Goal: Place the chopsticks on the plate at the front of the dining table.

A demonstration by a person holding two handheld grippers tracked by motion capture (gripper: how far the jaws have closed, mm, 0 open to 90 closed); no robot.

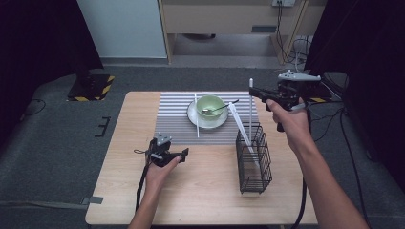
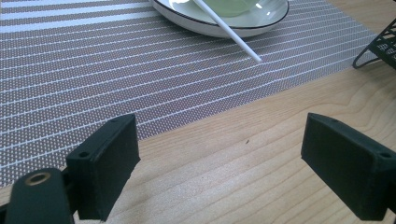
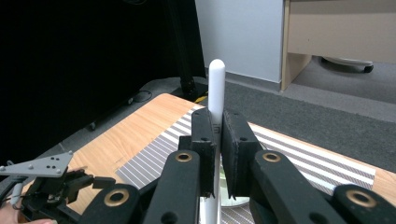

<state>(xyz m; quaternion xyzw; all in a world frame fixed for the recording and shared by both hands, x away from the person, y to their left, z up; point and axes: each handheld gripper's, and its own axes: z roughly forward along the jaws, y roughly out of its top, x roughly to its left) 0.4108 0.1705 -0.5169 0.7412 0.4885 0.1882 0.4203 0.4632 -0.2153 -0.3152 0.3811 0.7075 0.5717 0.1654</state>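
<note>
The right gripper pinches 1 white chopstick upright above the wire basket; the left gripper rests on the bench, jaws spread

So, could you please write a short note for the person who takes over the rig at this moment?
Right hand-held gripper: shut on a white chopstick, held upright above the black wire basket.
Left hand-held gripper: open, holding nothing, low over the bare wood beside the striped mat.
Done: one white chopstick leans in the basket.
Left: lower the held chopstick into the basket. A third rests across the plate under the green bowl; a spoon lies in the bowl.
</note>
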